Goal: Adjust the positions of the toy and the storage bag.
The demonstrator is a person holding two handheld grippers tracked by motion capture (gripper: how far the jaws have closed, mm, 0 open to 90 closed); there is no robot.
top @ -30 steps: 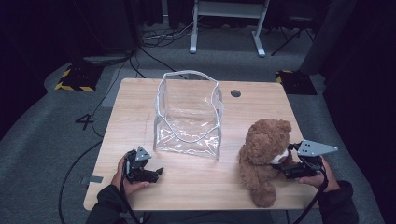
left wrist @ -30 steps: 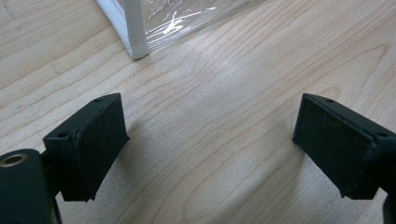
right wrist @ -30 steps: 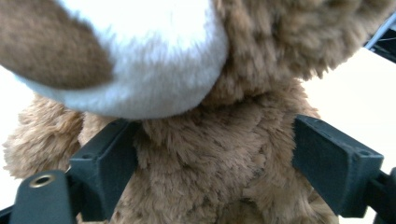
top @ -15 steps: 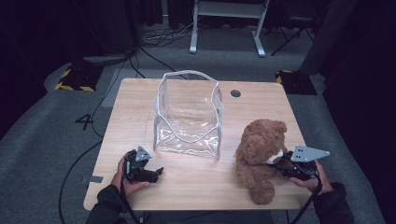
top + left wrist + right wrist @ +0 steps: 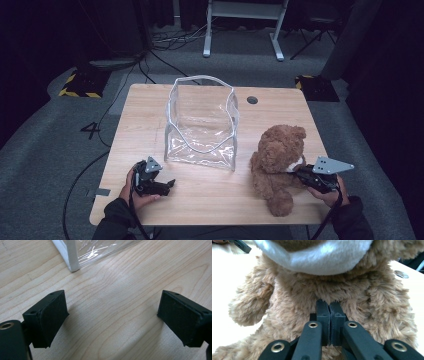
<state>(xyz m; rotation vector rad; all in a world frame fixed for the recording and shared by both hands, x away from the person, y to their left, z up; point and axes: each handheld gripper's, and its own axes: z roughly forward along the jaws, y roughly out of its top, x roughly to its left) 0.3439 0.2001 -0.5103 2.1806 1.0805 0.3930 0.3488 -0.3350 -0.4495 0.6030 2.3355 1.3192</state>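
Note:
A brown teddy bear point(image 5: 276, 162) sits on the right side of the wooden table point(image 5: 210, 202). My right gripper point(image 5: 299, 173) reaches in from the bear's right. Its jaws have just been closing and now stand together, pinching the fur of the teddy bear point(image 5: 294, 290) at its belly, just under the white muzzle; the right gripper point(image 5: 329, 303) has its tips sunk in the fur. My left gripper point(image 5: 169, 185) rests at the table's front left, open, with bare wood between its pads point(image 5: 50, 315). The left gripper point(image 5: 112, 317) points toward a corner of the clear bag point(image 5: 72, 255).
A clear plastic bag point(image 5: 202, 125) with a white rim stands open at the table's middle, between the two hands. A round cable hole point(image 5: 252, 100) lies at the back right. Cables, a desk frame and a striped block point(image 5: 77, 85) are on the floor behind.
The right gripper's jaws have closed on the bear's fur, and the hand has sunk slightly toward the front edge. The bear has shifted a little to the left. The left gripper has not moved.

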